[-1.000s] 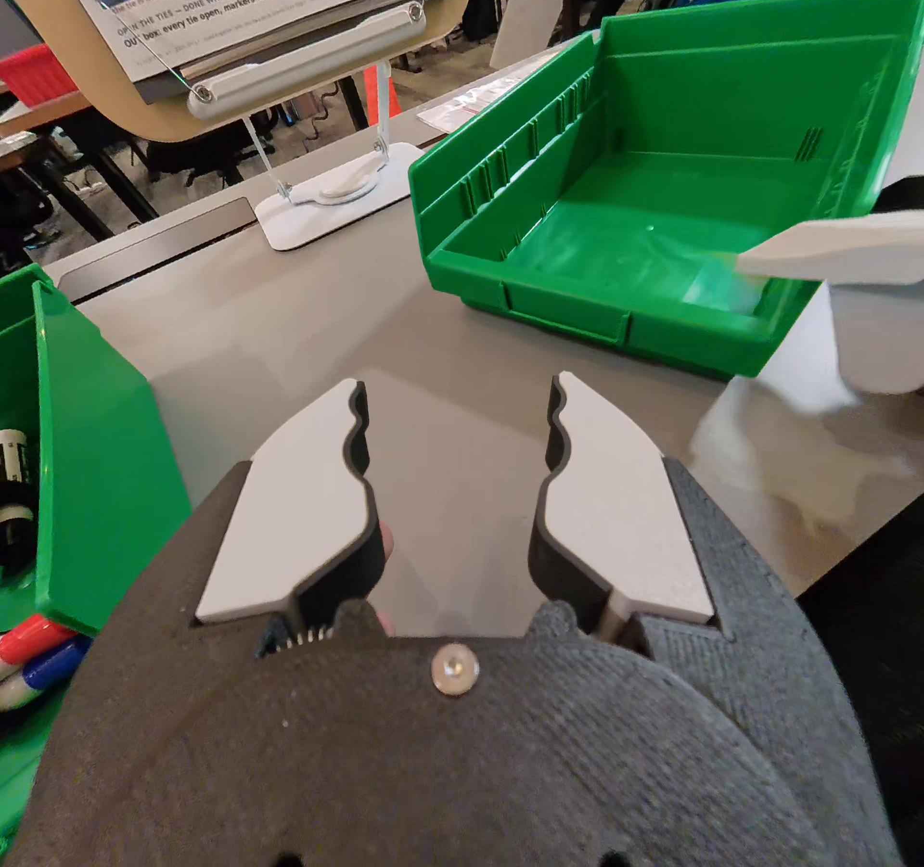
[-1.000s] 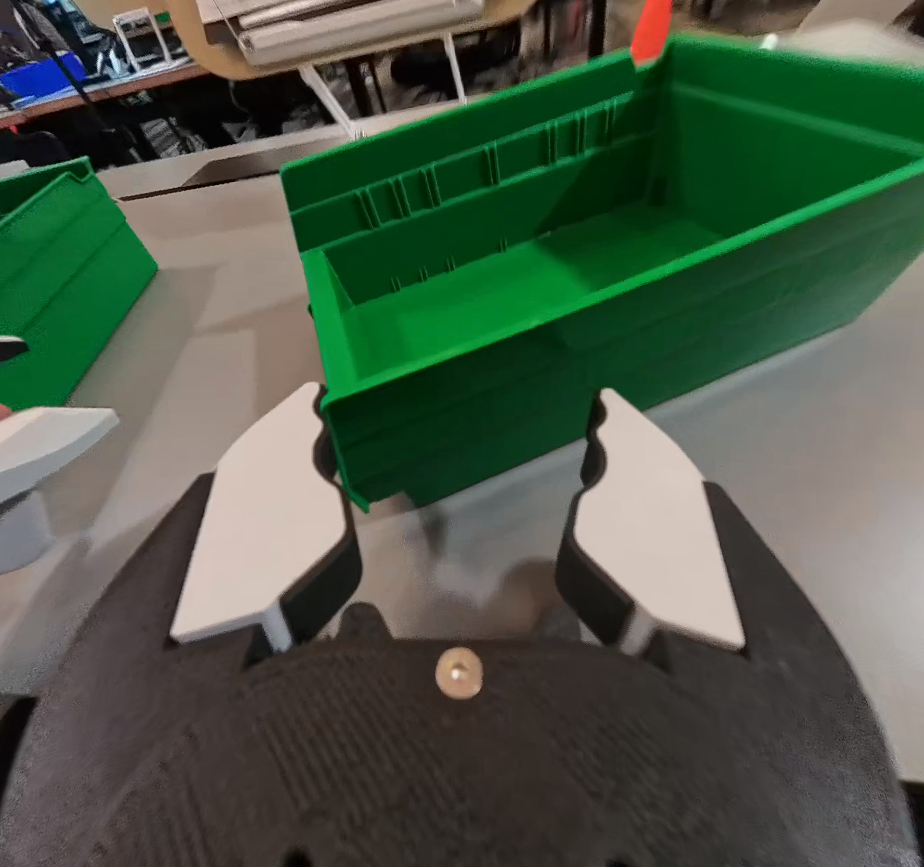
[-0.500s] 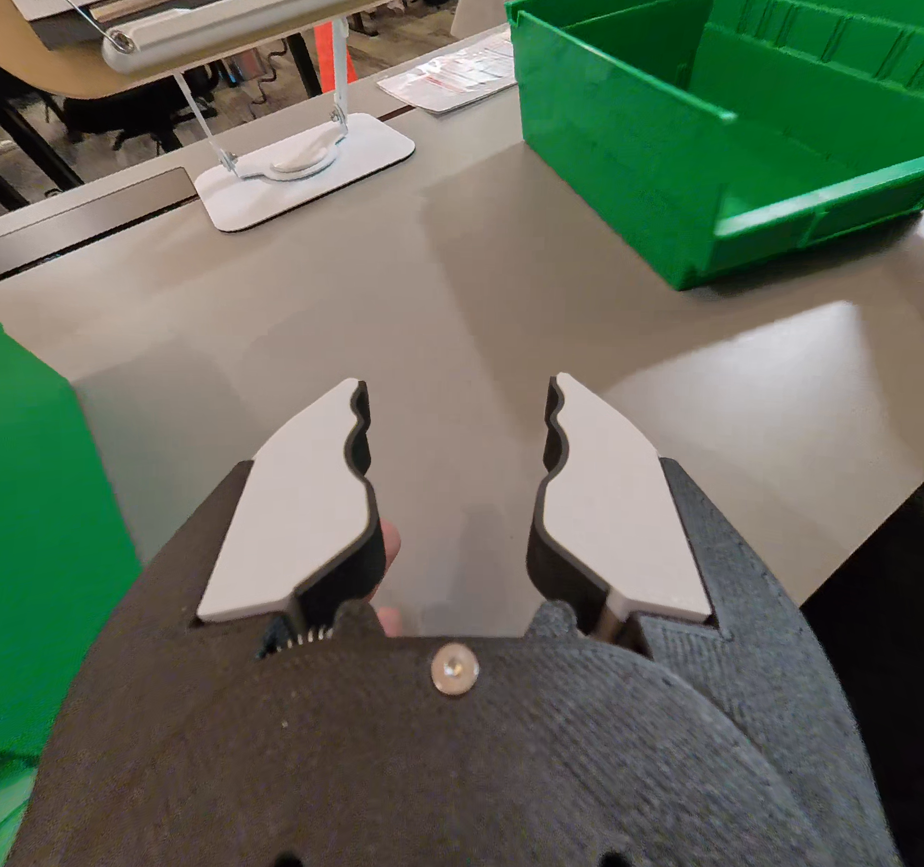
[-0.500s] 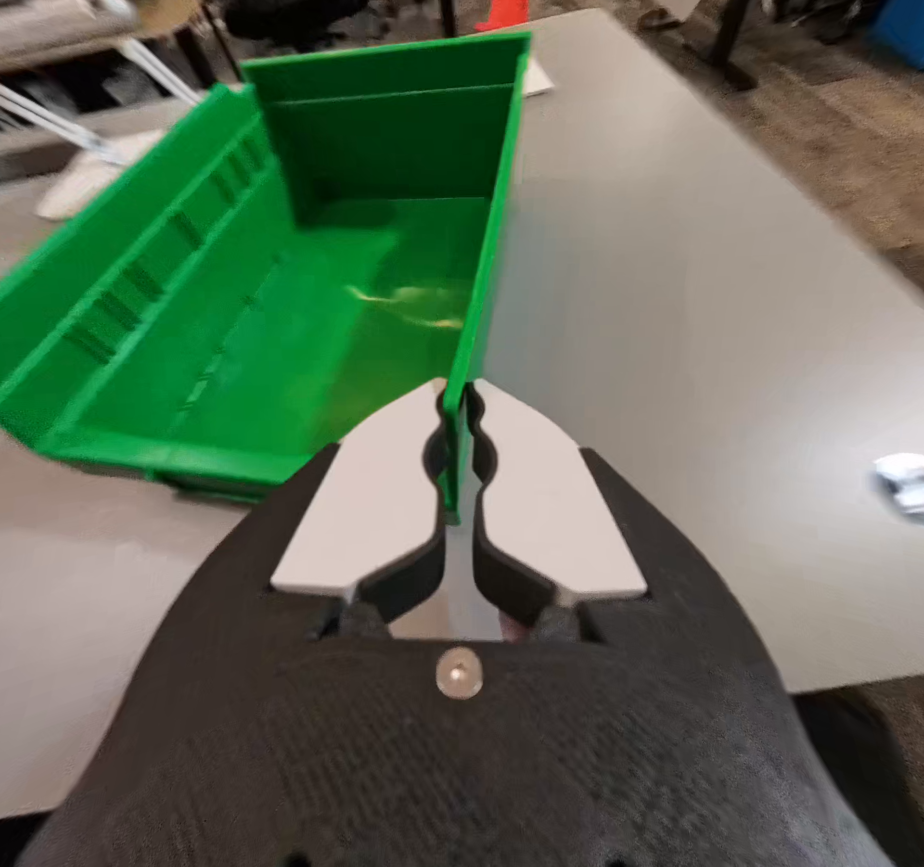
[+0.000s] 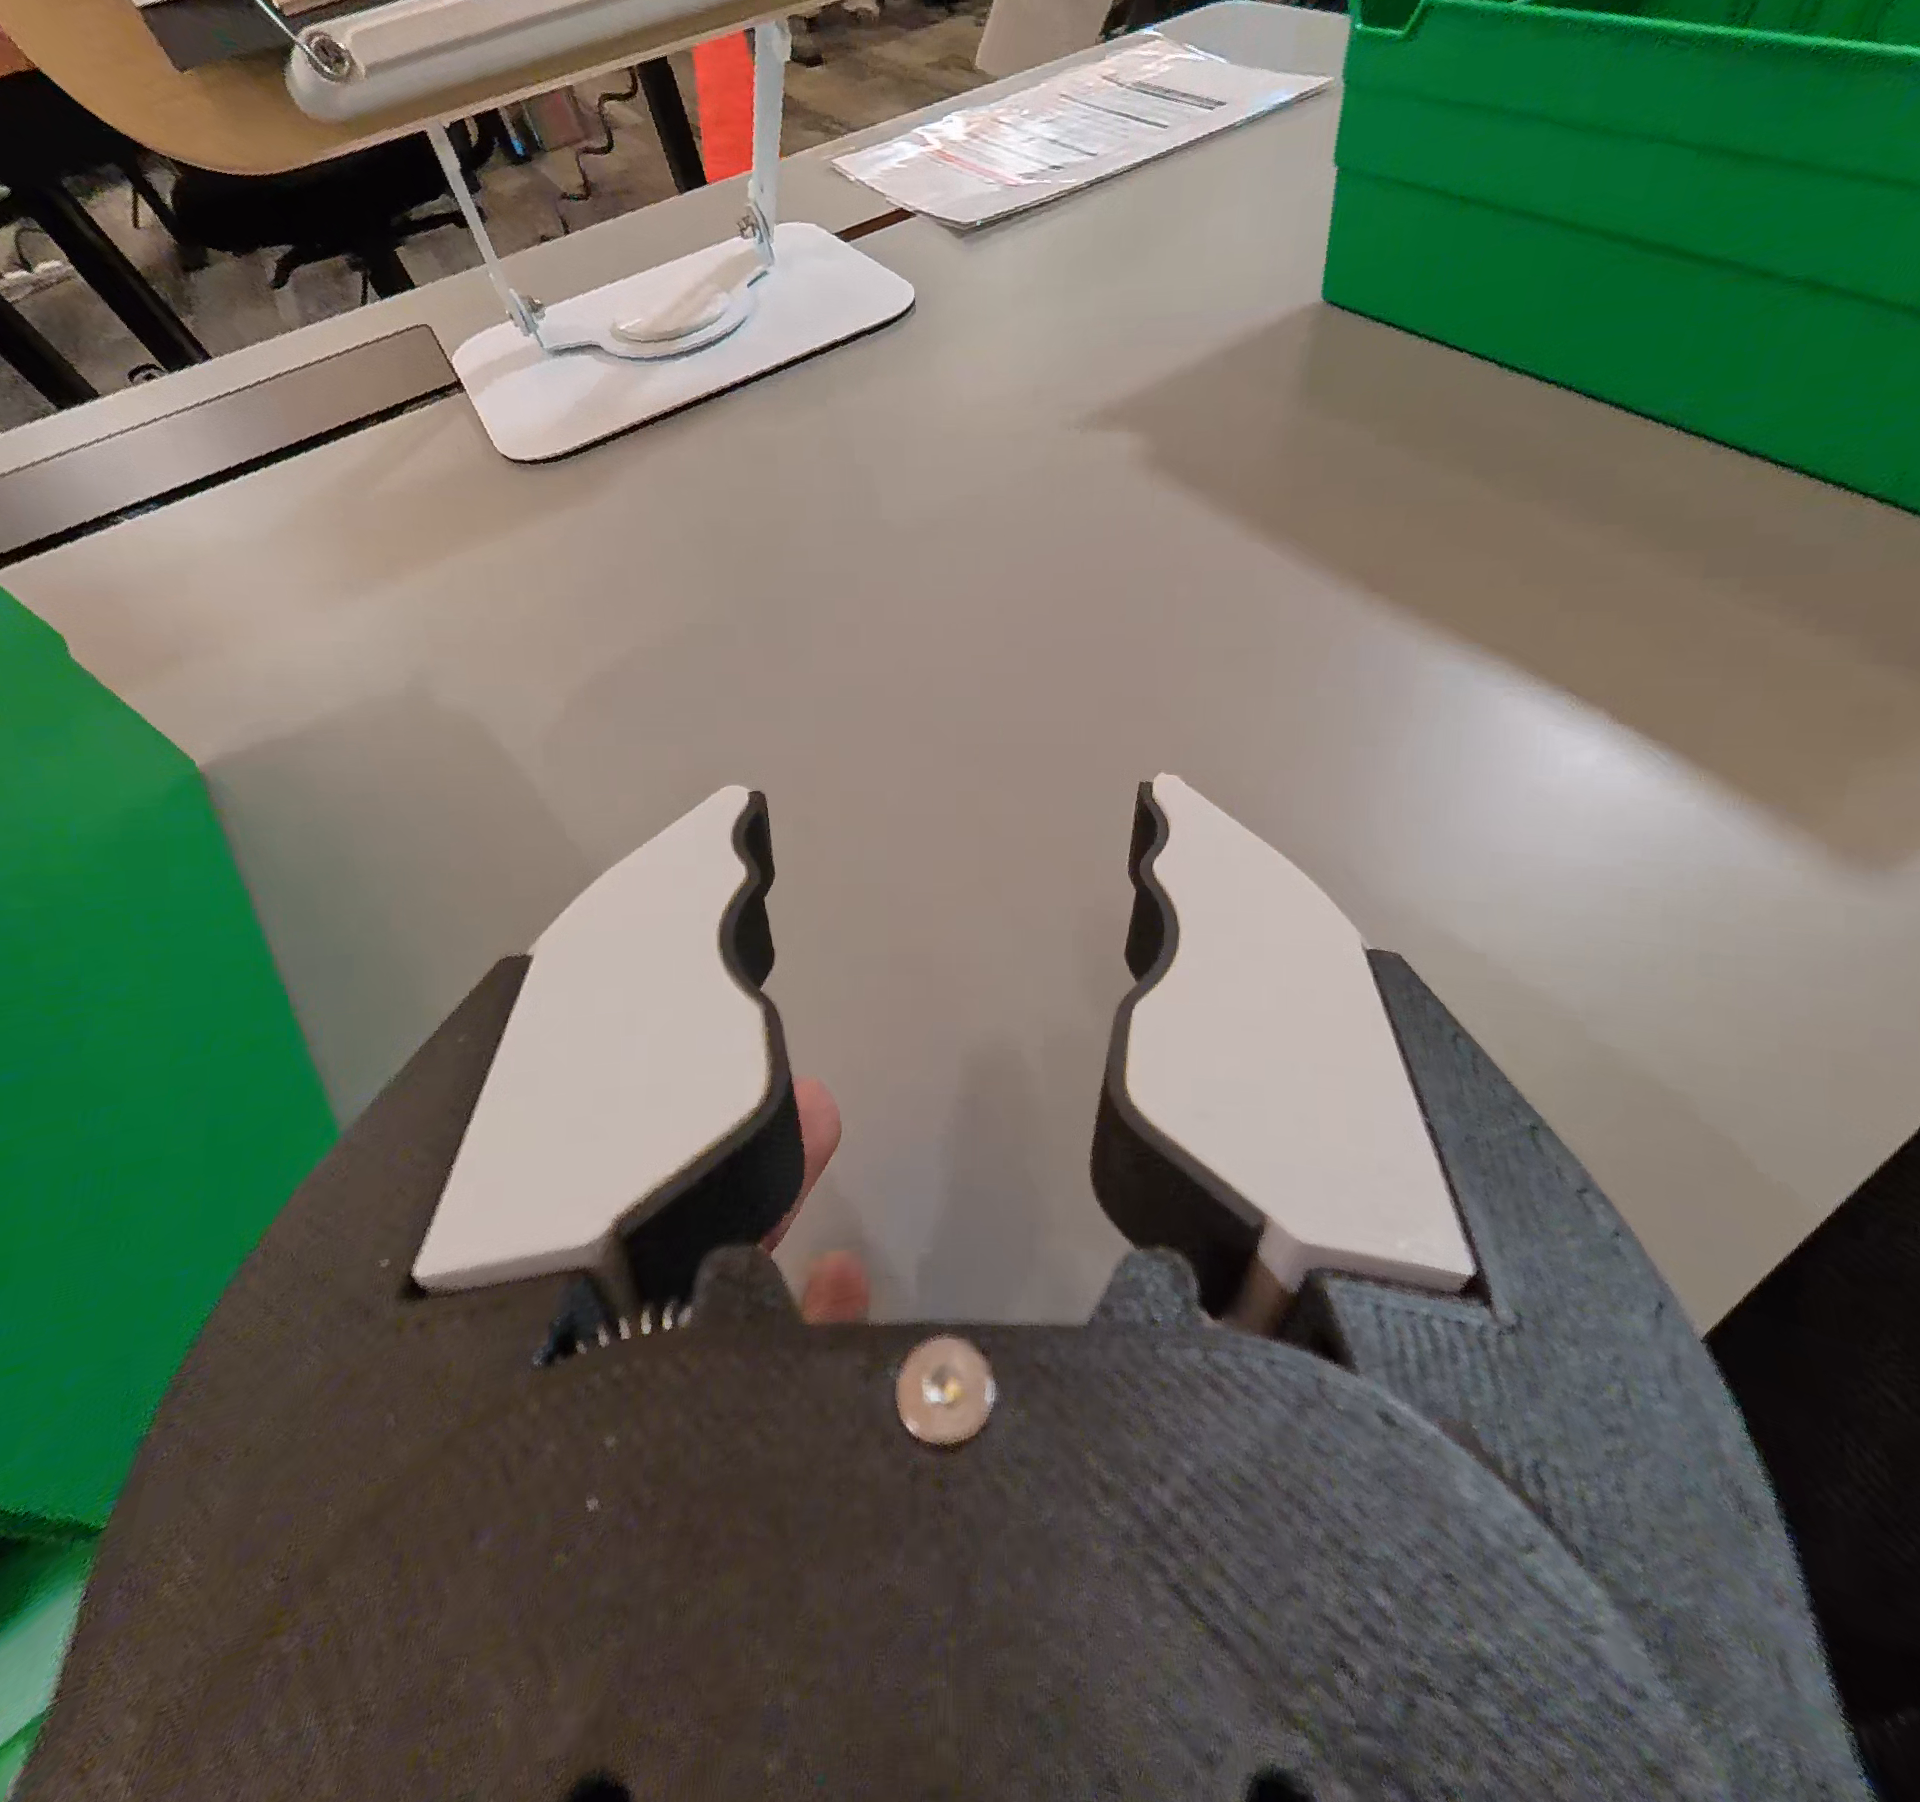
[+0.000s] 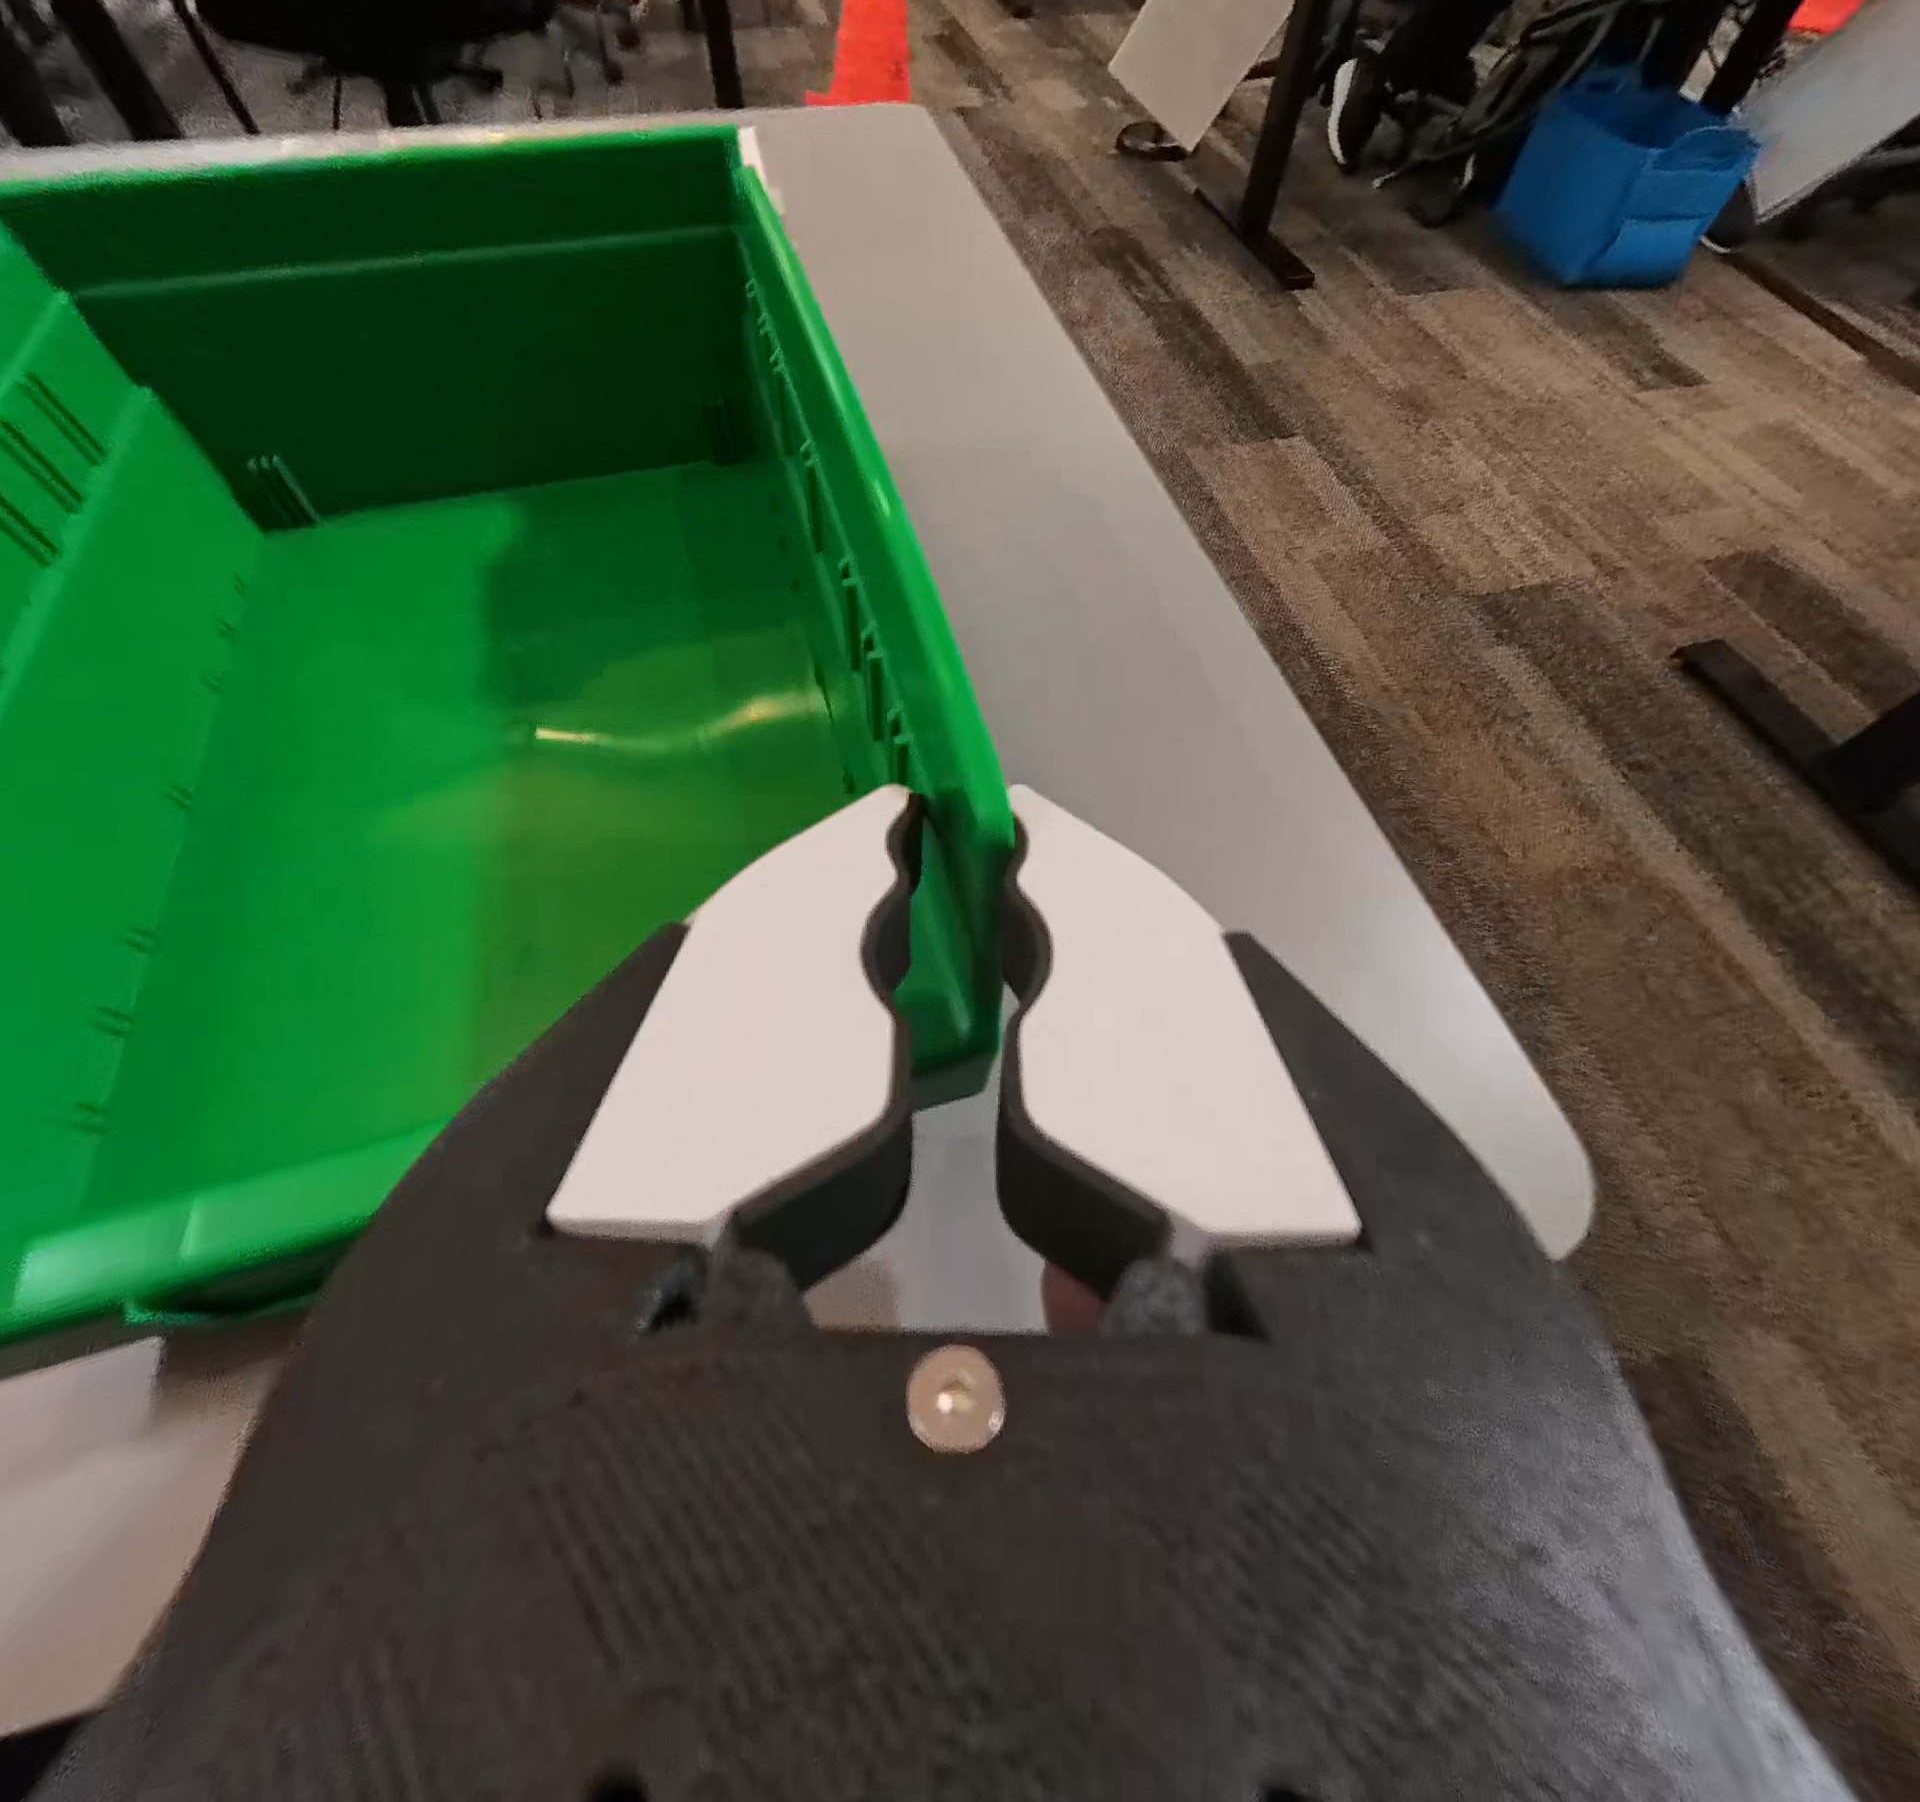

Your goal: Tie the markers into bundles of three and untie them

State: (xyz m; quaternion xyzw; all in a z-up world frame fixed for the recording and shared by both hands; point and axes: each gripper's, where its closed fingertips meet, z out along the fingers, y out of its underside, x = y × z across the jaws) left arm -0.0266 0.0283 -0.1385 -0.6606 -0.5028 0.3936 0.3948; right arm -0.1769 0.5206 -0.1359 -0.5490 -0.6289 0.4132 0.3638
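our right gripper (image 6: pixel 961 822) is clenched on the near corner of the right wall of the green bin (image 6: pixel 416 713), which sits at the grey table (image 6: pixel 1091 609) edge. our left gripper (image 5: pixel 951 807) hangs released over bare tabletop, between that bin and another green bin (image 5: pixel 125 1025).

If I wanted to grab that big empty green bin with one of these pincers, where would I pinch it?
Probably the thin upright side wall near a front corner, from above and in front, one finger inside and one outside. The right gripper is shut on the green bin exactly there; its base is too broad to straddle.
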